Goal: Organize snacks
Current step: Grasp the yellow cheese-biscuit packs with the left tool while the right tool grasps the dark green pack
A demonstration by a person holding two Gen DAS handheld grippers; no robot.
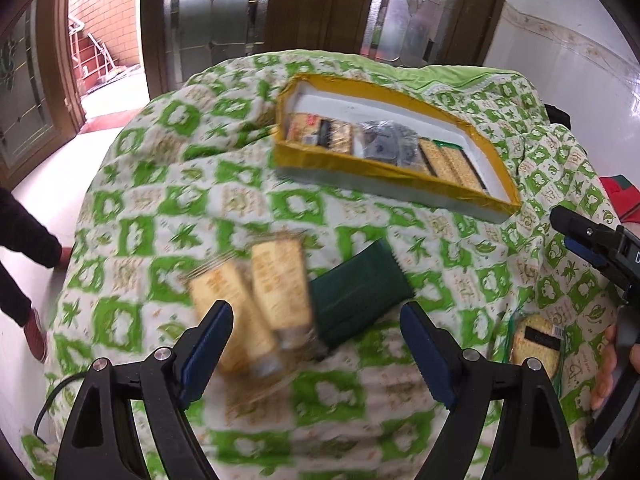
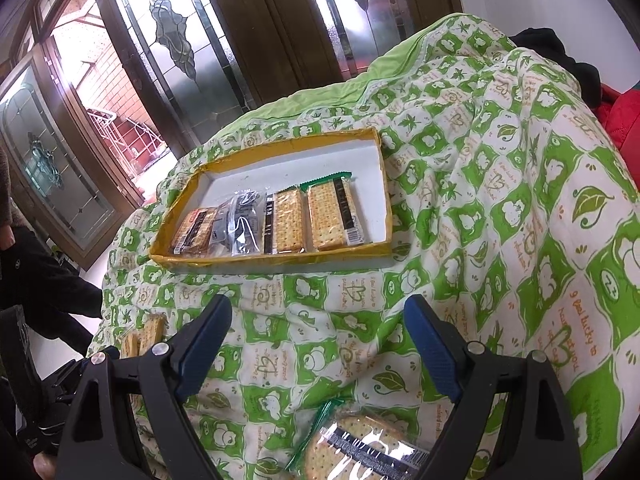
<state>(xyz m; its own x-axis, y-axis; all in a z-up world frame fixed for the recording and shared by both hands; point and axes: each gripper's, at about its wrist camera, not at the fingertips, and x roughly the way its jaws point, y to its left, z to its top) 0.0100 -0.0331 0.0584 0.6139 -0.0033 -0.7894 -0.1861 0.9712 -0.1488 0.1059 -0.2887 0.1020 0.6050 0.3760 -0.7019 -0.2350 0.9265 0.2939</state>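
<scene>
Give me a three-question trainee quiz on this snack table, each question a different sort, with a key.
1. True or false: the left gripper is shut on a packet.
2. Multiple choice: the dark green packet lies
A) inside the yellow box
B) on the cloth, right of the two cracker packets
C) on the floor
3. Fill in: the cracker packet just below the right gripper lies on the ____.

Key: 1 false, both grippers are open and empty; 2 B; 3 cloth.
</scene>
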